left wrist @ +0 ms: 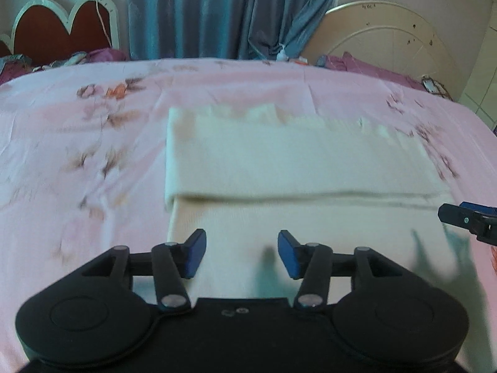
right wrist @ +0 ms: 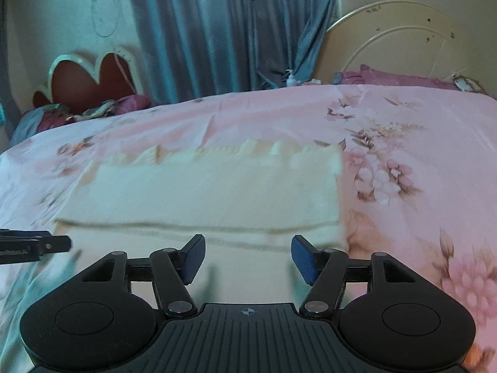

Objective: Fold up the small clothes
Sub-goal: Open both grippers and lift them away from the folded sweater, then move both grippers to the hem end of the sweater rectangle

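Left gripper (left wrist: 241, 253): jaws spread, empty, over the garment's near edge.
Right gripper (right wrist: 247, 258): likewise.
Cream knitted rectangular garment (left wrist: 279, 161): flat on pink floral bedsheet (left wrist: 77, 143).
Progress: one fold seemingly laid, though blurred; further folds probably remain.

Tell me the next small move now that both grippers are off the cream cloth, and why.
Probably bring both open grippers, left gripper and right gripper, down to the cream cloth's near edge: one layer is already folded over, and the near part still lies flat.
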